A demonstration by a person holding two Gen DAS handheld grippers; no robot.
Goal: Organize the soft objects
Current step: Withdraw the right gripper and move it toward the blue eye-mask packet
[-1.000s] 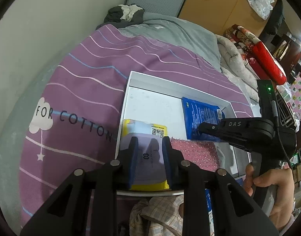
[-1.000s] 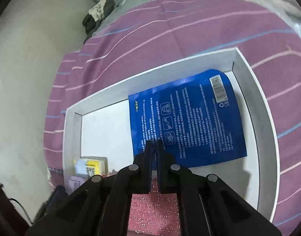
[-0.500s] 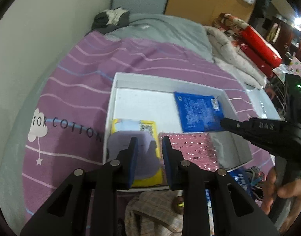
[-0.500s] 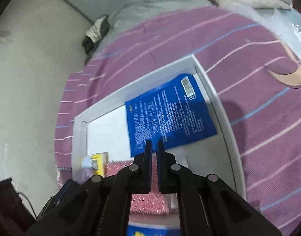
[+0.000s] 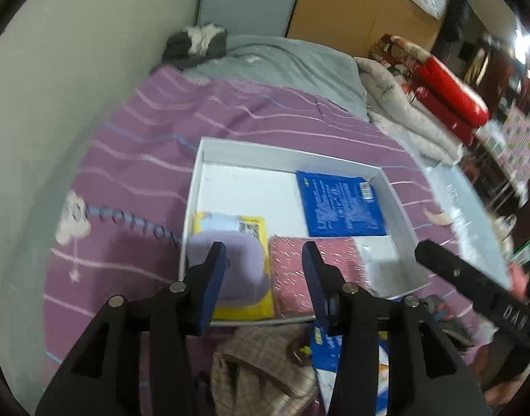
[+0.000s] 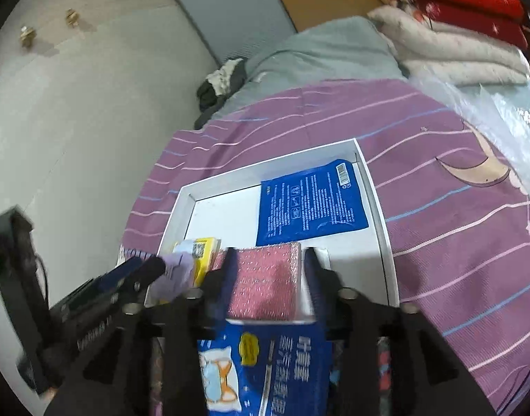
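Observation:
A white tray [image 5: 396,204] lies on the purple striped bedspread. In it are a flat blue pack [image 5: 341,204] at the back right, a pink sparkly pad [image 5: 299,274] at the front, and a lilac soft item [image 5: 230,267] on a yellow pack [image 5: 251,225] at the front left. My left gripper [image 5: 263,260] is open and empty above the tray's front edge. My right gripper [image 6: 268,267] is open and empty above the pink pad [image 6: 268,280], with a blue-and-white printed pack [image 6: 265,364] below it, outside the tray [image 6: 376,208].
A plaid cloth [image 5: 265,371] and other small items lie in front of the tray. Grey bedding [image 5: 282,66], folded white and red quilts [image 5: 435,83] and a dark clothes heap [image 5: 195,41] lie beyond. A wall runs along the left.
Both grippers have opened and pulled back from the tray. The left one let go of the lilac item, which now lies on the yellow pack. The right one rose away from the blue pack.

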